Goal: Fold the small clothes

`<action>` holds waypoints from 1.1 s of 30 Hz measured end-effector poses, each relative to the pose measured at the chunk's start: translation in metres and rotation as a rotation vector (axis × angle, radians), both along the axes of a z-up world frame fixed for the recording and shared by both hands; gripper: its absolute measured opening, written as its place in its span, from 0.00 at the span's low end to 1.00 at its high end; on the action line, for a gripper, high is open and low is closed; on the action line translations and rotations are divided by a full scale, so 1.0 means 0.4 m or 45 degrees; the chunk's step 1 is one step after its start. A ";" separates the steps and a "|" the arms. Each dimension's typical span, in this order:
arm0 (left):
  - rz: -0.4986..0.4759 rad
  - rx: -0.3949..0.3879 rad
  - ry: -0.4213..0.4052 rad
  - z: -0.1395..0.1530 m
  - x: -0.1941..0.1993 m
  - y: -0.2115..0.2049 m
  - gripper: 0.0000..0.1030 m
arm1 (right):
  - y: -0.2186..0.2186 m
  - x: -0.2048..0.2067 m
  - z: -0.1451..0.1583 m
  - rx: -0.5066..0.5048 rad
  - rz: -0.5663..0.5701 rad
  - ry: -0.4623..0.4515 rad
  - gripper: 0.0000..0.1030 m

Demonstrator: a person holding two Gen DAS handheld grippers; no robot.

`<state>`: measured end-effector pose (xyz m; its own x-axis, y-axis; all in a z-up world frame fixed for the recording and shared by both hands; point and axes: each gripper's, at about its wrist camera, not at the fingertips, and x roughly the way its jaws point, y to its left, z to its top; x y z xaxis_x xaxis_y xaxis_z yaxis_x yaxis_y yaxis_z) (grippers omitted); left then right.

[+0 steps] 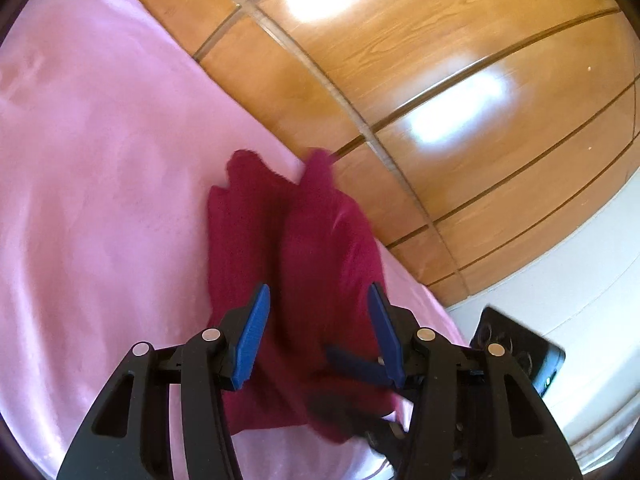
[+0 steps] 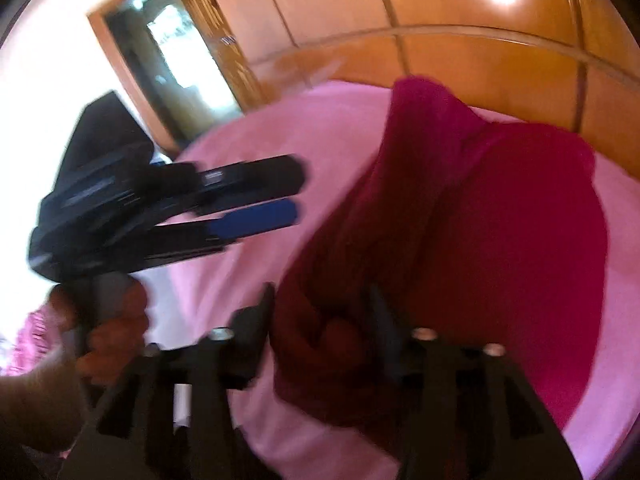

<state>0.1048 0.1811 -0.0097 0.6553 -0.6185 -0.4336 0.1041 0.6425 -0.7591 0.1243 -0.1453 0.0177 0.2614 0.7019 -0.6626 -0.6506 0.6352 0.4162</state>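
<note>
Pink sheet (image 1: pixel 100 160) covers the surface you're working on, with glossy wood panels (image 1: pixel 420 60) right behind it and a white wall off to one side. The garment (image 1: pixel 296 264) is a dark red knit piece lying near the sheet's edge next to the wood, bunched into a couple of thick folds with two pointy bits sticking up at the far end. Your left gripper (image 1: pixel 318 312) hangs over the near part of it with its blue fingers (image 1: pixel 254 336) spread wide, one on each side of the cloth, not pinching anything. In that same view you can see a blue finger of your right gripper (image 1: pixel 352 362) poking in low on the cloth, pretty blurry. From the right wrist view it's all smeared, but your right gripper (image 2: pixel 320 320) has its dark fingers either side of a rolled lump of the garment (image 2: pixel 500 240); there's a visible gap and I honestly can't tell whether it's gripping that lump or just straddling it. Your left gripper (image 2: pixel 294 196) shows there too, off to the side above the sheet (image 2: pixel 300 132), held in your hand (image 2: pixel 108 320), well apart from the red cloth. A doorway (image 2: pixel 172 60) sits in the back, washed out by light.
</note>
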 end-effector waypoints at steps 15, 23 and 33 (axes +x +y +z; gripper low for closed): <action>-0.071 0.410 0.243 0.001 0.132 -0.101 0.62 | -0.234 -0.115 0.053 -0.021 -0.169 -0.070 0.63; 0.035 0.706 0.231 -0.082 0.092 -0.100 0.21 | -0.149 -0.125 -0.041 -0.077 -0.122 -0.008 0.63; 0.166 0.833 0.153 -0.055 0.039 -0.106 0.68 | -0.253 -0.063 0.044 0.127 -0.166 0.080 0.87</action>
